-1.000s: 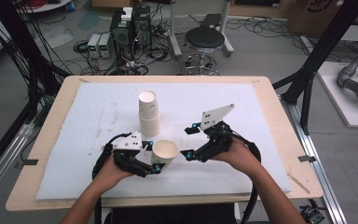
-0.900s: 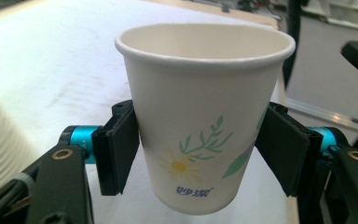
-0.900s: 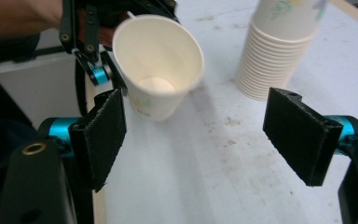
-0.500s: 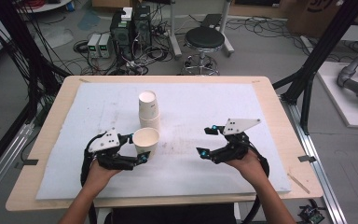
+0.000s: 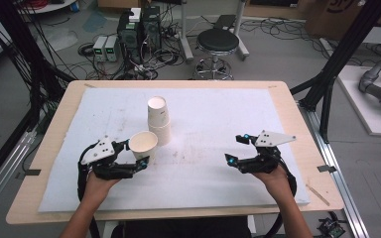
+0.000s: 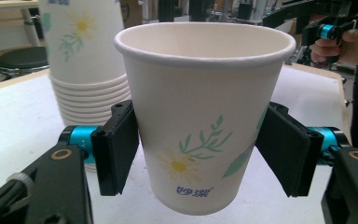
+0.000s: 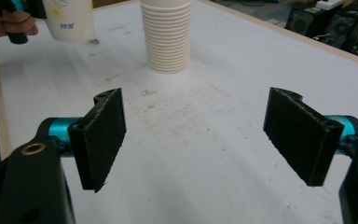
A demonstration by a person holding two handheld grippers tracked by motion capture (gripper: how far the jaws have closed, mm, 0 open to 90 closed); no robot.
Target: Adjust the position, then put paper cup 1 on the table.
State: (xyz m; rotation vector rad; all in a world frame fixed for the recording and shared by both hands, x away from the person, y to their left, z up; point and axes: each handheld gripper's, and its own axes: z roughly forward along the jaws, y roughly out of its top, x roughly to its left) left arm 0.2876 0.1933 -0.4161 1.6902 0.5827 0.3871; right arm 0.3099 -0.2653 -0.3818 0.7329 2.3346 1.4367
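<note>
Gripping a white paper cup with a printed flower (image 6: 200, 116) between its two black jaws, the left gripper (image 5: 131, 156) holds it upright just beside the tall stack of white paper cups (image 5: 158, 121) on the white padded table cover (image 5: 218, 124). Well apart, the right gripper (image 5: 237, 148) hangs with jaws wide apart, holding nothing.

On the worktop (image 5: 278, 114), a stack of cups (image 5: 158, 119) stands left of centre. Just before it and to its left, a single cup (image 5: 143, 145) sits upright between the left gripper's (image 5: 135, 154) fingers (image 6: 116, 147). The right gripper (image 5: 237, 148) is well apart, toward the right edge.
</note>
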